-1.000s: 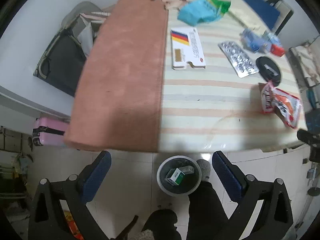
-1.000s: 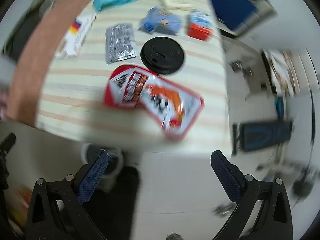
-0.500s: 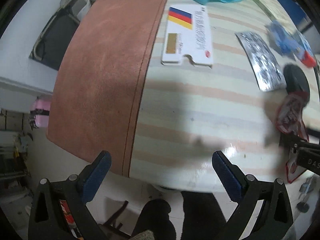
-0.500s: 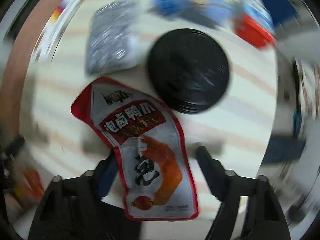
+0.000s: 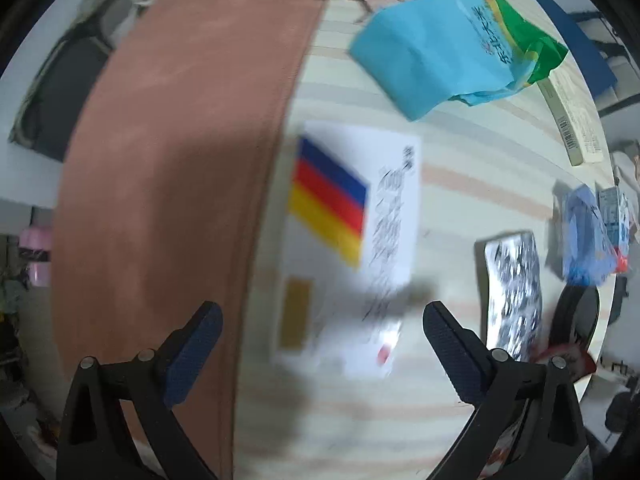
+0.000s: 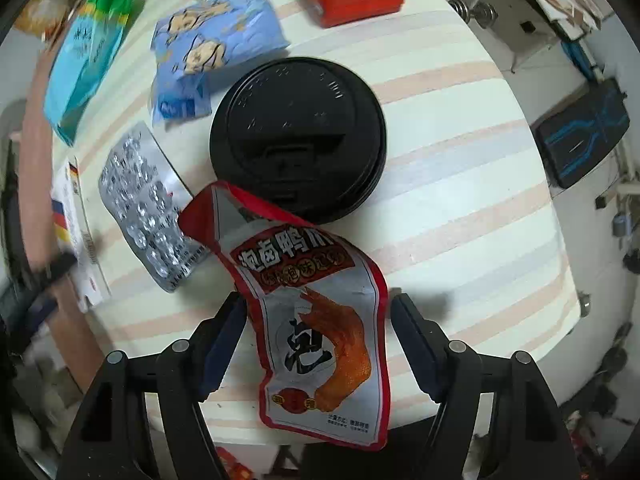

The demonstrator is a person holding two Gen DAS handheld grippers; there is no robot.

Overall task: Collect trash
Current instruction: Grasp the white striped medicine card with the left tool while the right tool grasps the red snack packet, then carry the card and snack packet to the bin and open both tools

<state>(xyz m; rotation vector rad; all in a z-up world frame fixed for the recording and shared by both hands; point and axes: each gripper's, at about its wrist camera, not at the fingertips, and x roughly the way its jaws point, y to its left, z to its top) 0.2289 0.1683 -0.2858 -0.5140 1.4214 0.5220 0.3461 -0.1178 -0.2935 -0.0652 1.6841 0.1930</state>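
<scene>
Two sets of jaws point down at the striped bench (image 6: 460, 184). The right gripper (image 6: 318, 322) is opening, its jaws flanking the red snack wrapper (image 6: 320, 320) without pressing it. The wrapper's top edge overlaps the black lid (image 6: 298, 132). The left gripper (image 5: 320, 338) stands wide open and empty above the white box (image 5: 352, 240), left of the lid.

A glossy red-and-silver foil snack pouch (image 6: 320, 328) is lying beside a matt black plastic cup lid (image 6: 298, 136) and a shiny, bumpy silver foil blister sheet (image 6: 148, 208).
</scene>
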